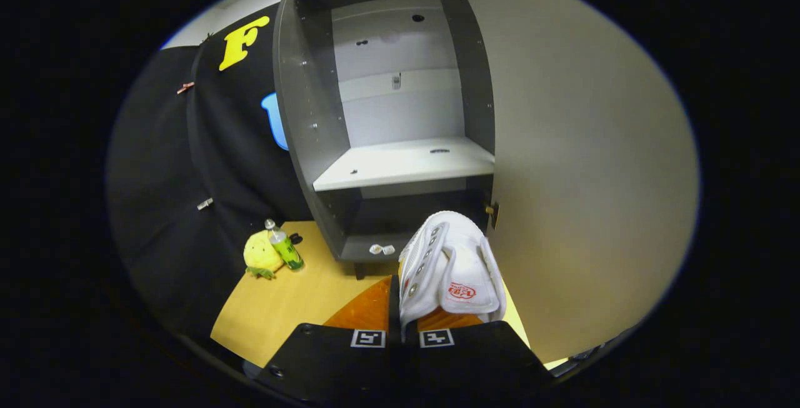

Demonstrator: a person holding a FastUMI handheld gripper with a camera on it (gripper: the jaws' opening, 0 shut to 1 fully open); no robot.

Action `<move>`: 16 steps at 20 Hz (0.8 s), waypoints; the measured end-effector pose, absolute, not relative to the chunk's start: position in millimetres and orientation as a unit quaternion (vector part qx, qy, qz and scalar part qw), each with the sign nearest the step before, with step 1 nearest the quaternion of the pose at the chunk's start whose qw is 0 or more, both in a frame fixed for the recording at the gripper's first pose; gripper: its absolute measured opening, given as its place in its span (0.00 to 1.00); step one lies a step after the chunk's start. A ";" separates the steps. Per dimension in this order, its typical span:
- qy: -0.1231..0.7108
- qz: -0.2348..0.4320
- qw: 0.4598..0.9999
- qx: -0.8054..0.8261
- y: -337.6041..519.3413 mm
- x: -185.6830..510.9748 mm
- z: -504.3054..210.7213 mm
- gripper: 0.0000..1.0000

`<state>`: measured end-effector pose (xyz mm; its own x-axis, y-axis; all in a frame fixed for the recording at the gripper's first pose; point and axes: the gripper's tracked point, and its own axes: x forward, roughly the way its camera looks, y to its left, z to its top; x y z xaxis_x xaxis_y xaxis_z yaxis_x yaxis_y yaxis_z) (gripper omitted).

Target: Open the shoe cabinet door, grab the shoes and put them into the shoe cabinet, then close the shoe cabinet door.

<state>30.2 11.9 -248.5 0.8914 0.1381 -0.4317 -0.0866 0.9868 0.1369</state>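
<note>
White shoe (pixel 449 267) is sitting pinched between the gripper (pixel 403 327) fingers, just ahead of the open shoe cabinet (pixel 387 114), whose door (pixel 587 164) is standing wide at right. Far left on the floor (pixel 294 308), a yellow plush toy (pixel 261 255) is lying beside a green bottle (pixel 285 248).

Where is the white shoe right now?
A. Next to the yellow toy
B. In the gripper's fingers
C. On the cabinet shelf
B: the gripper is shut on the shoe, held up before the open cabinet, whose shelf is bare.
</note>
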 end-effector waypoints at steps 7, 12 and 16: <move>0.199 0.078 0.975 0.066 34.1 109.2 -190.8 0.05; 0.188 0.083 0.977 0.051 52.2 197.3 -172.1 0.05; 0.193 0.083 0.977 0.022 61.3 266.9 -173.2 0.05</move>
